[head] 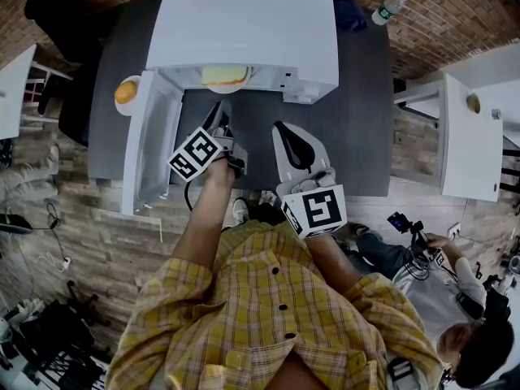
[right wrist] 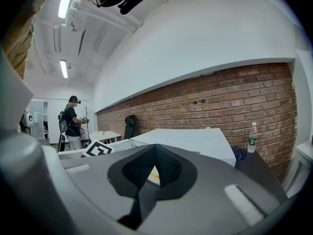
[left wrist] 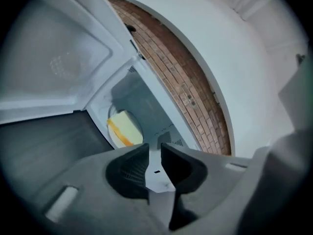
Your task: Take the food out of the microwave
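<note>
Yellow food [left wrist: 124, 127] is dead ahead in the microwave [head: 244, 31], your left gripper [left wrist: 155, 153] is open and empty, right gripper [right wrist: 155, 150] shut, so go in level.

The dark table [head: 366, 136] bears a white microwave [head: 244, 31], a blue cloth [head: 349, 15] and a water bottle [head: 388, 8].

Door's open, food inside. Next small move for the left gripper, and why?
Probably ease the left gripper forward into the microwave toward the rim of the plate. Its jaws stand apart and empty, the door is swung open, and the food sits on the plate inside, untouched.
</note>
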`<state>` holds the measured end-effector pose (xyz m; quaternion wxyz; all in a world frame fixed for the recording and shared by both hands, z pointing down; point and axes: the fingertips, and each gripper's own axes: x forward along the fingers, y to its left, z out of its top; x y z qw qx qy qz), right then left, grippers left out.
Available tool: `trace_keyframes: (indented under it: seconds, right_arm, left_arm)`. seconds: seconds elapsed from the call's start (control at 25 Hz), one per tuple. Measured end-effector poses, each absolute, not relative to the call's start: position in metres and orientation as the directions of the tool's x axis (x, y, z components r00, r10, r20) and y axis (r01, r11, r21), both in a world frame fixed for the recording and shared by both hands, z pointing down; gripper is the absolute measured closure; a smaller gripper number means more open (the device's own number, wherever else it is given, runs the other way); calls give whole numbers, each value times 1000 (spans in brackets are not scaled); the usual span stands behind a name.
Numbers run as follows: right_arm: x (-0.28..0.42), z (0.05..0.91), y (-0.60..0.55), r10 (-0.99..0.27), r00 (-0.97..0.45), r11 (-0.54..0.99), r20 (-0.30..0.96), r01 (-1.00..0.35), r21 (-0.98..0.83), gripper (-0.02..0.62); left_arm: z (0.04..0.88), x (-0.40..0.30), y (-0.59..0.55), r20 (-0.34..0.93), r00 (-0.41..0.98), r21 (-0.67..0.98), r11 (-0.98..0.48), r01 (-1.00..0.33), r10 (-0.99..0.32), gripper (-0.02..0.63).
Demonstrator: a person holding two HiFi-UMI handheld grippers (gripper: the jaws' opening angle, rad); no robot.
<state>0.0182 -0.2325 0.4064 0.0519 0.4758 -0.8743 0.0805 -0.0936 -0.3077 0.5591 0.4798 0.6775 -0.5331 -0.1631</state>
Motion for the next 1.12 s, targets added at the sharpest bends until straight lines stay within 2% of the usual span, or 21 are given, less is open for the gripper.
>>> trace_keyframes:
  seconds: [0.36, 0.56, 0.84, 1.12]
  right_arm:
    - [27, 414, -234, -821, -538, 530, 188, -842, -98, 591]
    - [32, 419, -236, -820, -537, 526, 201, -844, -107, 591]
    - [37, 424, -238, -819, -535, 521, 209, -845, -119, 591]
    - [36, 426, -242, -813, -543, 521, 212, -840, -153, 591]
  left_arm:
    - [614, -103, -330, 256, 352, 958, 187, -217, -901, 526]
    - [635, -106, -336, 236, 319, 972, 219, -88, -918, 508]
    - [664, -111, -347, 245, 278, 967, 256, 5, -929, 488]
    - [673, -116, -358, 207, 234, 971, 228, 67, -950, 482]
